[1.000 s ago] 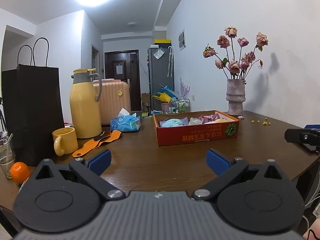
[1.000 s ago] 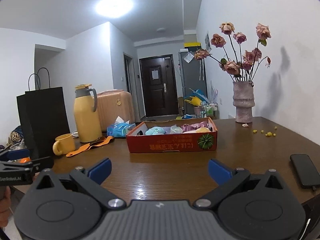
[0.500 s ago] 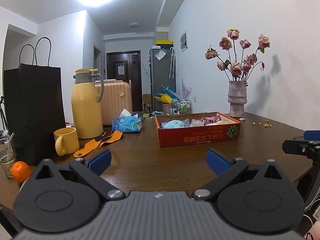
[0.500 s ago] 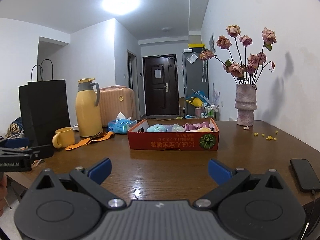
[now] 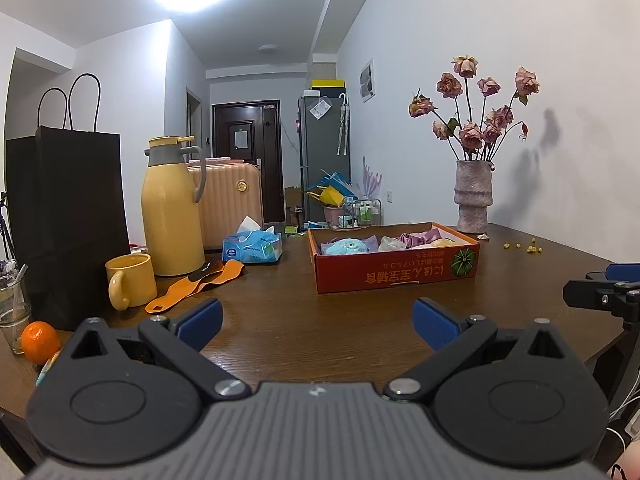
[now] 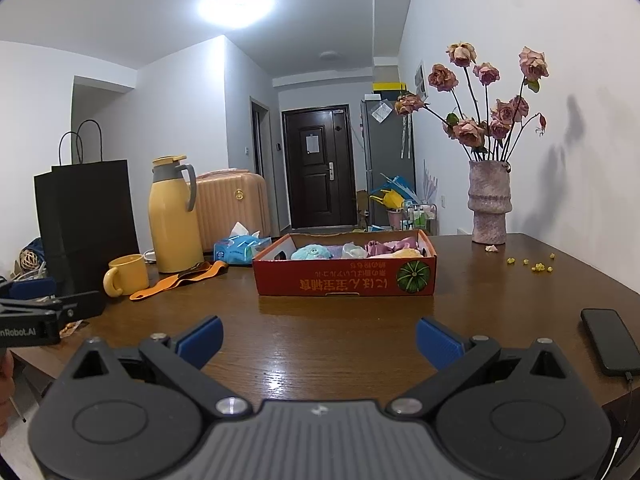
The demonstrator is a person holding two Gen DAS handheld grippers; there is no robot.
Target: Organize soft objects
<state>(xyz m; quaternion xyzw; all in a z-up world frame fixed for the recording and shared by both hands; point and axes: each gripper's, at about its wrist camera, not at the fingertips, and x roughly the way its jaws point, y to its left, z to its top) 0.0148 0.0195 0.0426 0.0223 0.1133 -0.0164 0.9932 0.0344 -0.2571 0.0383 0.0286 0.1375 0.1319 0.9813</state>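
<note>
A shallow red cardboard box (image 5: 394, 276) (image 6: 344, 280) sits mid-table and holds soft items: a light blue plush (image 5: 346, 247) (image 6: 312, 253), a pale wad (image 6: 354, 250) and pink-purple fabric (image 5: 422, 237) (image 6: 386, 246). My left gripper (image 5: 318, 322) hovers open over the near table edge, well short of the box, nothing between its blue pads. My right gripper (image 6: 320, 340) is likewise open and empty in front of the box. Each gripper shows at the other view's edge.
On the left stand a yellow thermos (image 5: 172, 208), yellow mug (image 5: 130, 286), black paper bag (image 5: 66, 220), orange strap (image 5: 196, 286), tissue pack (image 5: 252, 246) and an orange (image 5: 40, 342). A flower vase (image 6: 490, 204) stands back right; a black phone (image 6: 610, 340) lies near the right edge.
Both grippers have drawn back and dropped a little, so the box looks slightly farther. Their jaws stay open and nothing on the table has moved.
</note>
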